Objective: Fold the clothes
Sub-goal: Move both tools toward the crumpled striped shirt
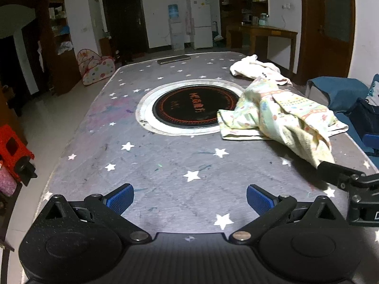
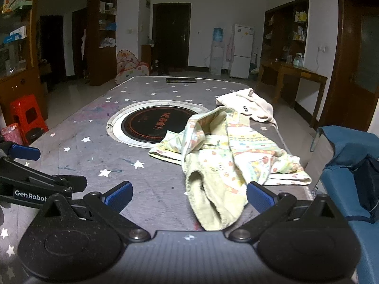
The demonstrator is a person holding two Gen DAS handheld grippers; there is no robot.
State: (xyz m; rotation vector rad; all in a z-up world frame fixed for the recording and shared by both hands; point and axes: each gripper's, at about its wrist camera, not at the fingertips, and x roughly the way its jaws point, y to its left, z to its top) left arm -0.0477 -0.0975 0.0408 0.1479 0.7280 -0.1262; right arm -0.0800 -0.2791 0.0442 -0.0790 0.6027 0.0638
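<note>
Both my claws wide, holding nothing. Left claw (image 1: 190,200) over bare star-print table (image 1: 165,165). Right claw (image 2: 189,198) has the hem of the yellow printed garment (image 2: 227,156) between its pads (image 2: 259,198). Garment crumpled, right side of table, partly over the round cooktop (image 2: 151,125). White garment (image 2: 248,106) just behind it.
</note>
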